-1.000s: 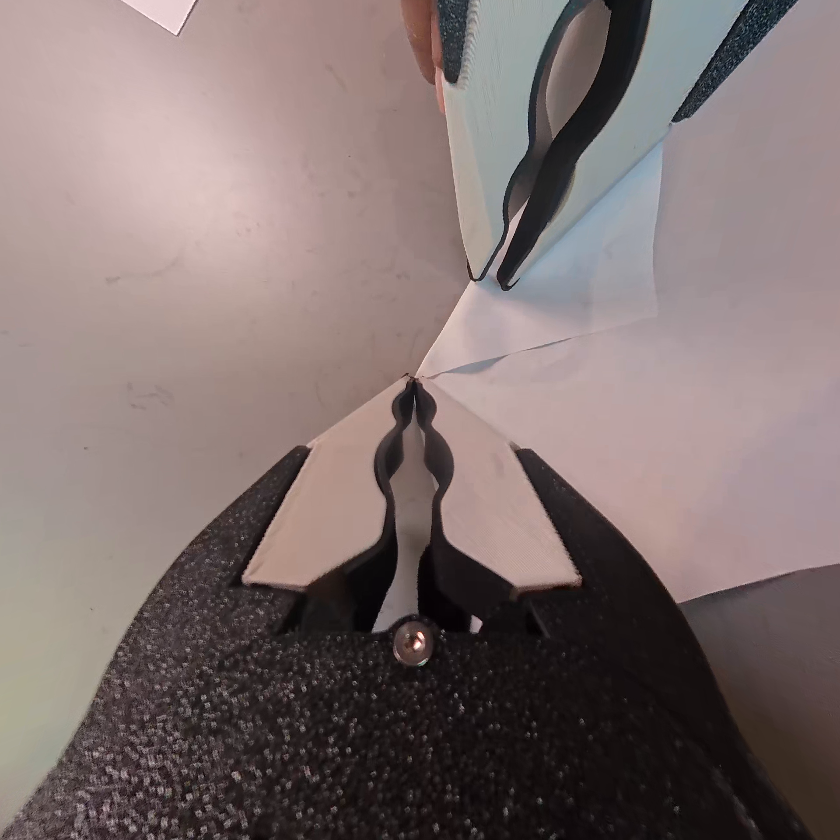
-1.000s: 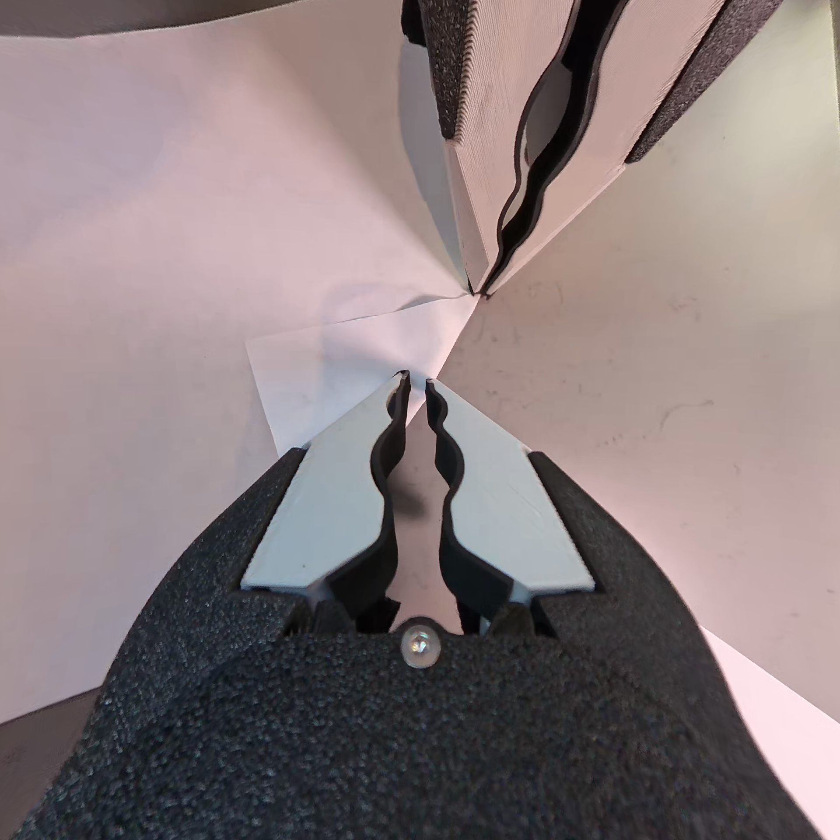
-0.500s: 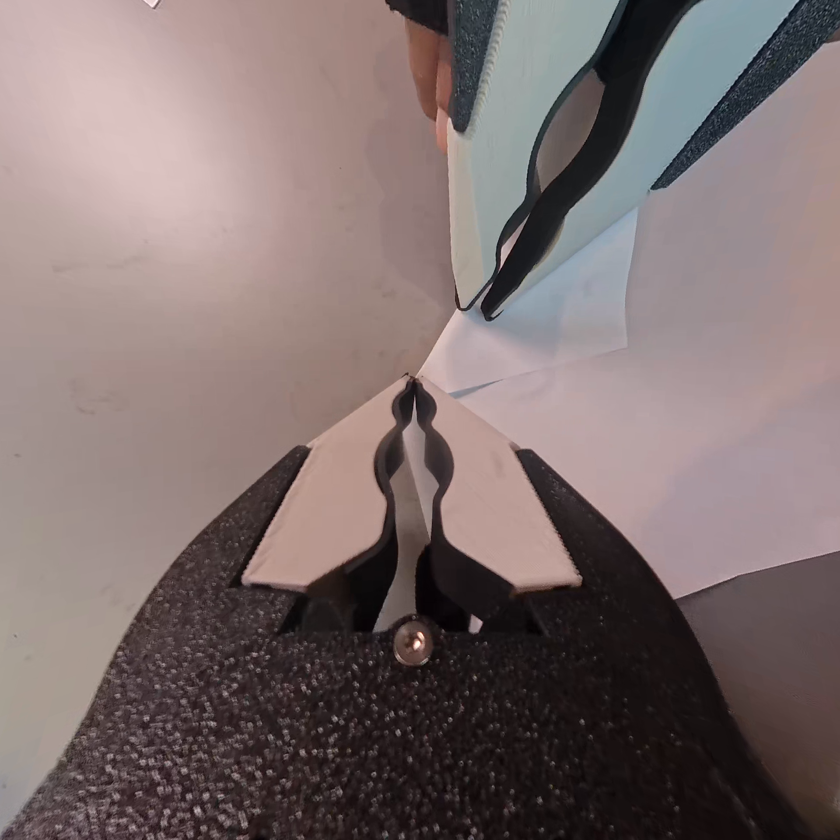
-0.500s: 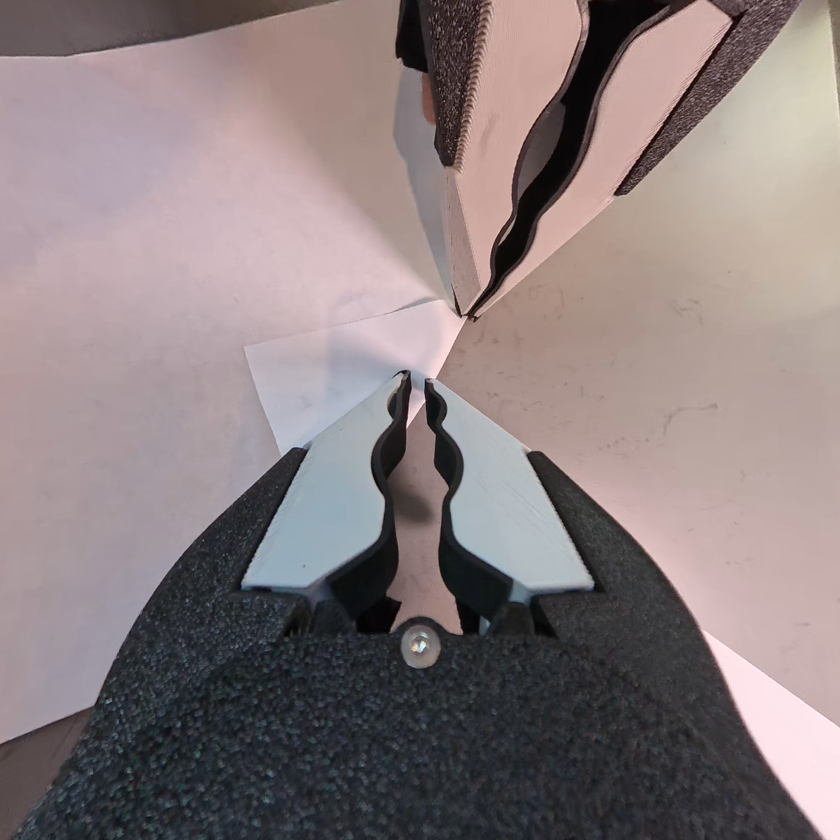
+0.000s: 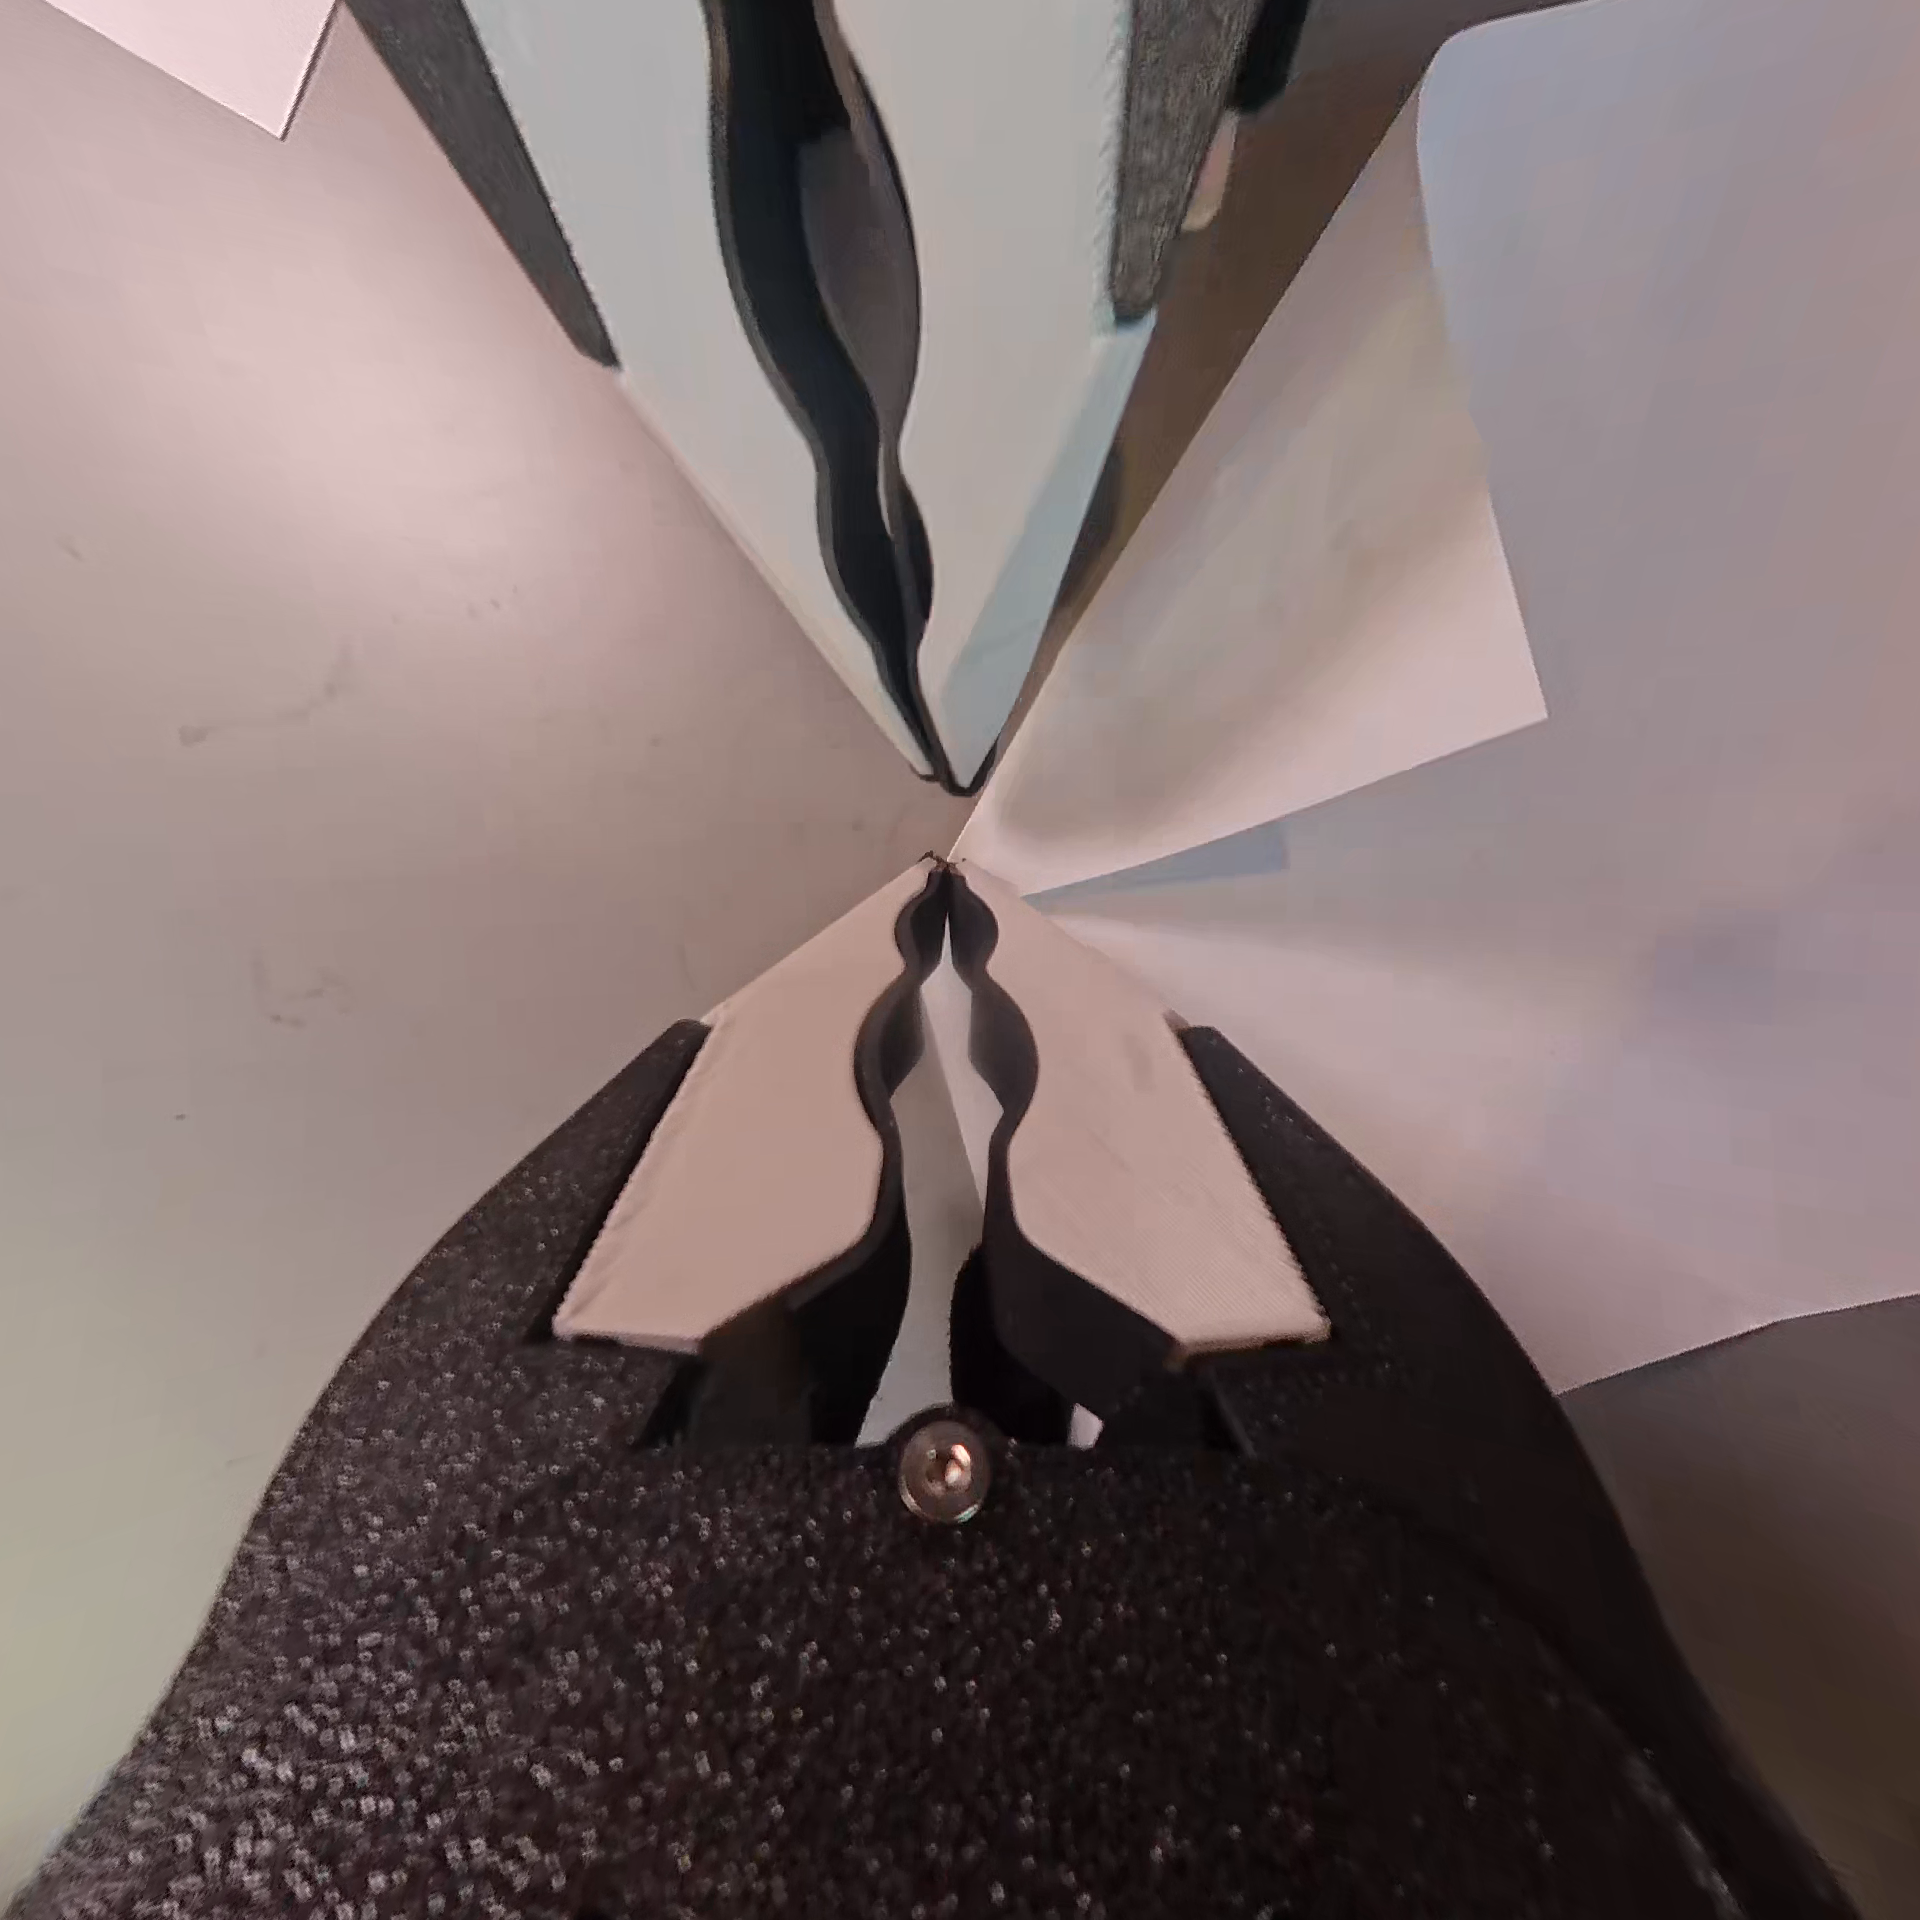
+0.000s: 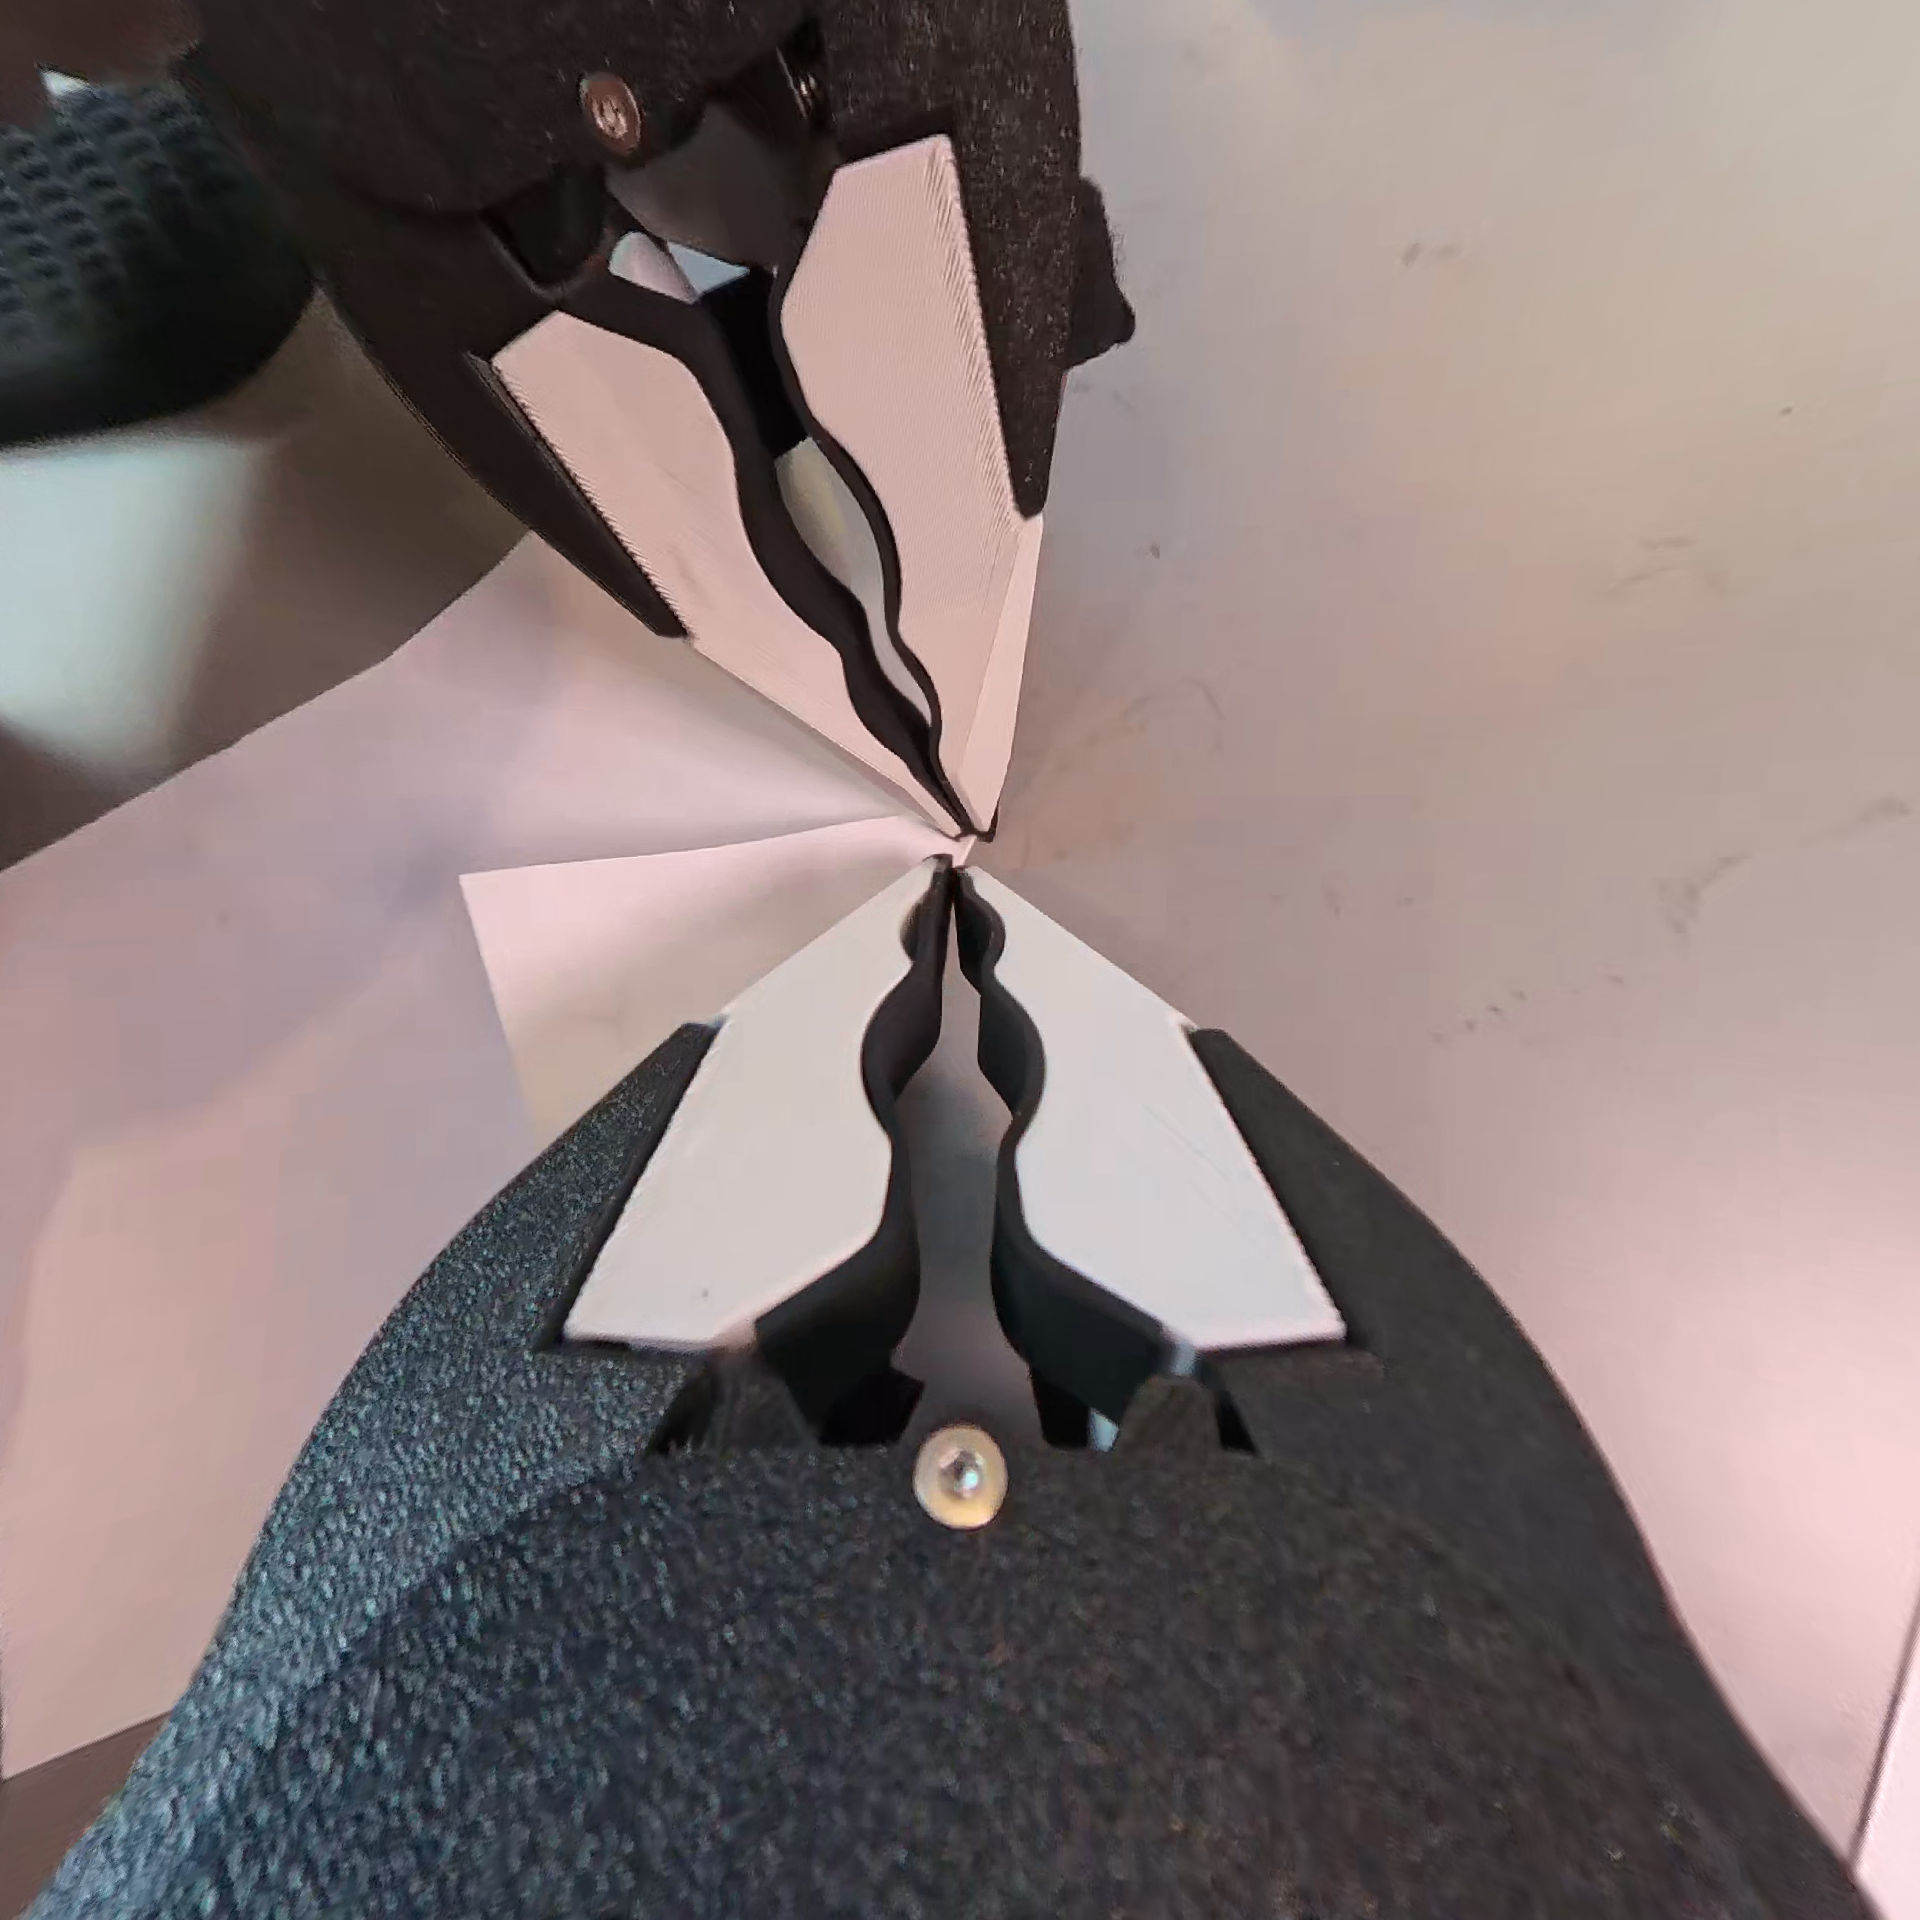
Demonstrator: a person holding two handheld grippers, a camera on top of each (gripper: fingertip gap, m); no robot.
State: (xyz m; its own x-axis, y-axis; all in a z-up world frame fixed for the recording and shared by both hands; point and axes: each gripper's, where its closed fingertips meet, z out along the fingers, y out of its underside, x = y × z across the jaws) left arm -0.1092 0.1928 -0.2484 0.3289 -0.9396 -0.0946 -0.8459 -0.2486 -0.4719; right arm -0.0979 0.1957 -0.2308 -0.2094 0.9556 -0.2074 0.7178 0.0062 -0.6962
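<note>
A white sheet of paper [image 5: 1558,1039] lies on a grey table [image 5: 312,727], with one part folded over as a flap [image 5: 1299,623]. My left gripper [image 5: 943,862] is shut on the paper where the fold comes to a point, and white paper shows between its fingers. In the right wrist view the left gripper [image 6: 971,831] comes down from above. My right gripper [image 6: 949,871] has its tips together at the pointed end of the flap [image 6: 675,935], almost tip to tip with the left. Only grey shows between its fingers, so I cannot tell whether it pinches paper. In the left wrist view the right gripper [image 5: 951,781] comes in from above.
The corner of another white sheet [image 5: 239,62] lies at the far left. A hand in a black knit glove [image 6: 104,260] holds the left gripper. A pale edge [image 6: 1891,1766] shows at the lower right of the table. My two grippers' fingertips are within a few centimetres of each other.
The right gripper's tips, slightly apart before, have come together. The two grippers have drawn closer, almost tip to tip. The folded flap looks wider.
</note>
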